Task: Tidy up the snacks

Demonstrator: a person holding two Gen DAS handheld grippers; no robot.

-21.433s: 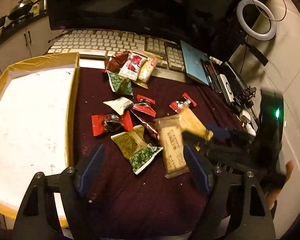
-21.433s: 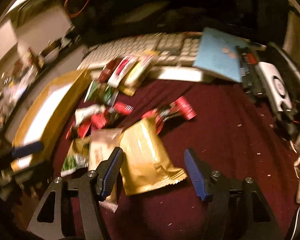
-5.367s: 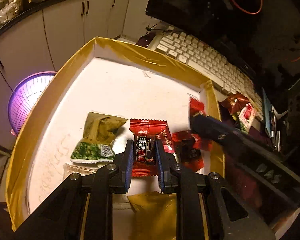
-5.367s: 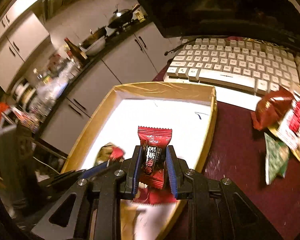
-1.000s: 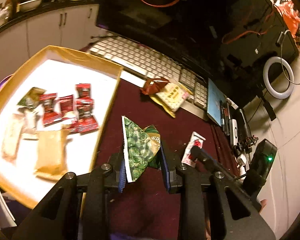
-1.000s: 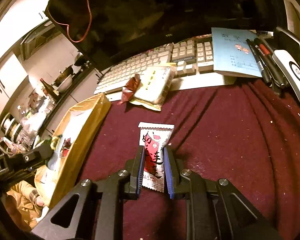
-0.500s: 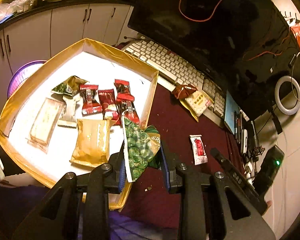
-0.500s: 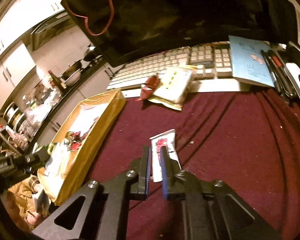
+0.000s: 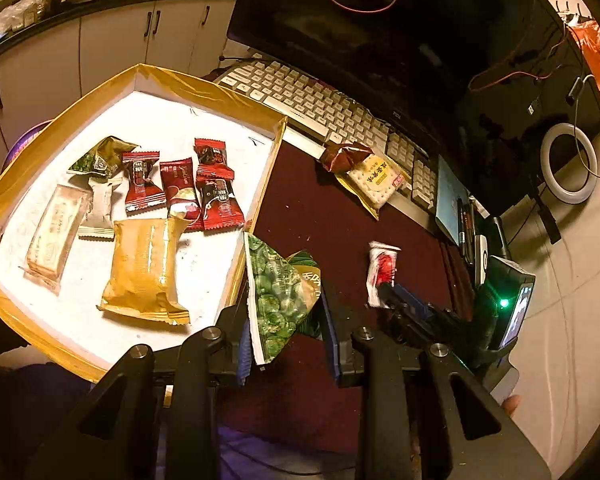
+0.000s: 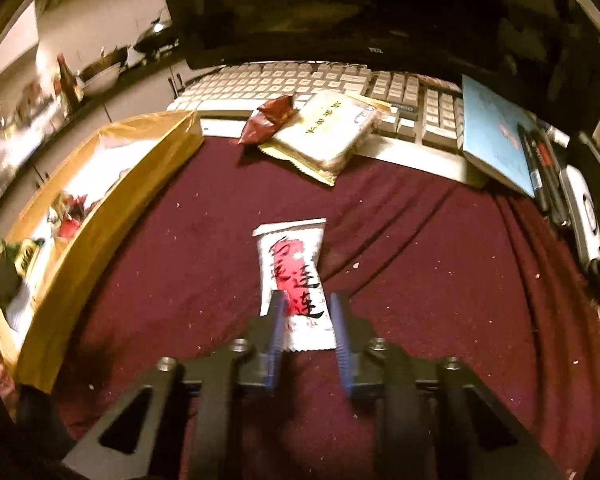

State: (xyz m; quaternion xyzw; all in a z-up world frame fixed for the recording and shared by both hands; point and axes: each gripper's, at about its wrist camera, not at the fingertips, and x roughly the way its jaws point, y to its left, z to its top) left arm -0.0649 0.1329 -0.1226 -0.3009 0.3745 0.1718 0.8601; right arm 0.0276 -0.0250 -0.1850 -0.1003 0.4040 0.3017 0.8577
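Observation:
My left gripper (image 9: 286, 320) is shut on a green pea snack packet (image 9: 278, 292) and holds it above the right edge of the gold-rimmed tray (image 9: 204, 84). The tray holds several snacks: red candies (image 9: 182, 186), a gold packet (image 9: 146, 264) and a pale bar (image 9: 56, 232). My right gripper (image 10: 306, 316) straddles the near end of a white-and-red packet (image 10: 294, 268) lying on the maroon cloth (image 10: 420, 260); its jaws stand slightly apart beside the packet. That packet also shows in the left wrist view (image 9: 382, 270).
A cracker packet (image 10: 328, 132) and a dark red wrapper (image 10: 270, 118) lie against the white keyboard (image 10: 300, 76). A blue notebook (image 10: 496, 136), pens and devices sit at the right. A monitor stands behind. A ring light (image 9: 568, 160) is far right.
My left gripper carried the green packet toward the tray's right edge. My right gripper, which was shut beside the white-and-red packet, has opened slightly around its near end.

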